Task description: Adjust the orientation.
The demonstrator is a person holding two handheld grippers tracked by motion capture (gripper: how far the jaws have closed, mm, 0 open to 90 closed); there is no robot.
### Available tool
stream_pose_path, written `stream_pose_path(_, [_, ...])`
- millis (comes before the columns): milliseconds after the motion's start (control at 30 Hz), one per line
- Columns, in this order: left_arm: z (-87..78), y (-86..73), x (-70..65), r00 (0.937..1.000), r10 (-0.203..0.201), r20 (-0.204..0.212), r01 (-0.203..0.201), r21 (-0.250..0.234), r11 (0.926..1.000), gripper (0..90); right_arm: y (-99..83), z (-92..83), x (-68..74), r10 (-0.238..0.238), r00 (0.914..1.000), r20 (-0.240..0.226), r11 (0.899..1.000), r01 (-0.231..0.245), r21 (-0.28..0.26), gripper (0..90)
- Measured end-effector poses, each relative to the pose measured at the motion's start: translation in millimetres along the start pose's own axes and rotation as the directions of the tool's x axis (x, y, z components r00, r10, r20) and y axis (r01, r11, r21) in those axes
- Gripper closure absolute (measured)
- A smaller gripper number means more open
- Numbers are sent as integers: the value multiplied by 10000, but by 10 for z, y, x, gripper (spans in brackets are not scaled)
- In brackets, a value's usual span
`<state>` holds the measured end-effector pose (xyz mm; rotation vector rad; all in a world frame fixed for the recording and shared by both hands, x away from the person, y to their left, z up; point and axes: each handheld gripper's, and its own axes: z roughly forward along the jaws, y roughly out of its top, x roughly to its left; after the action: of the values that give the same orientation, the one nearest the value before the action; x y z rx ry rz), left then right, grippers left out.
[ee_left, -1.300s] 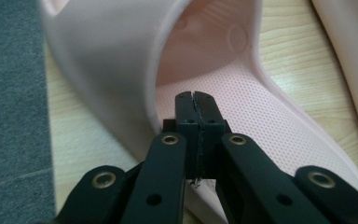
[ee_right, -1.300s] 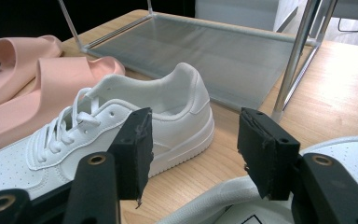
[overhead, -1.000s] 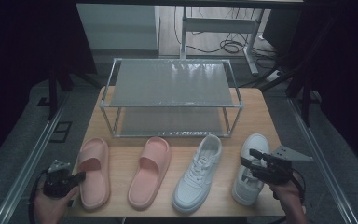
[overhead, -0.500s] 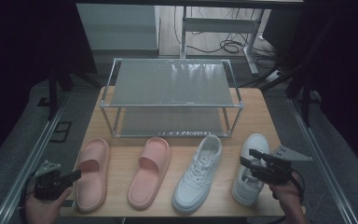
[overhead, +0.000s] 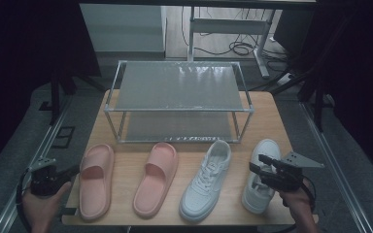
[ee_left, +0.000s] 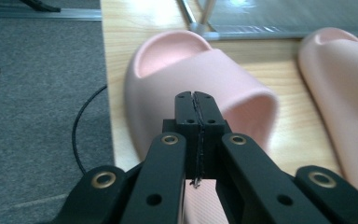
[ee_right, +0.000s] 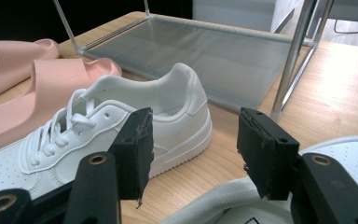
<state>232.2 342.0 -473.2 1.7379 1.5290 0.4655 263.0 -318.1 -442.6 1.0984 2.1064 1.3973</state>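
The left gripper (overhead: 73, 171), jaws pressed together and empty, is drawing back off the table's (overhead: 272, 116) left edge, away from the outer pink slipper (overhead: 96, 180) it was hovering over. The right gripper (overhead: 257, 164), jaws spread, is holding steady above the right-hand white sneaker (overhead: 263, 175). All four shoes are lying before the empty rack (overhead: 177, 92), none shelved.

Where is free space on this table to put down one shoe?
Both shelves of the rack are bare. The table strip right of it is free. The front is crowded: two pink slippers and two white sneakers lie side by side.
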Motion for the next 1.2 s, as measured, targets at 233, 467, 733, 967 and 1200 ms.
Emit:
stream_pose_path(233, [233, 64, 237, 9992, -393, -123, 395, 203, 9990, 900, -9, 31, 14, -25, 10000, -12, 10000, 26, 58, 459])
stream_pose_path(467, [395, 114, 247, 9994, -350, 49, 347, 448, 9984, 900, -21, 56, 16, -41, 10000, -28, 9999, 41, 132, 459])
stream_pose_path(733, [473, 168, 197, 9994, -201, 284, 187, 511, 9985, 900, -21, 56, 15, -43, 10000, -45, 9999, 44, 126, 459])
stream_pose_path(967, [591, 249, 65, 9981, 152, 602, -194, 688, 9974, 900, -30, 76, 15, -33, 10000, -57, 9998, 34, 186, 459])
stream_pose_path(1200, [722, 327, -151, 9934, 567, 1002, -652, 841, 9943, 900, -28, 66, 18, -20, 10000, -91, 9998, 22, 220, 459])
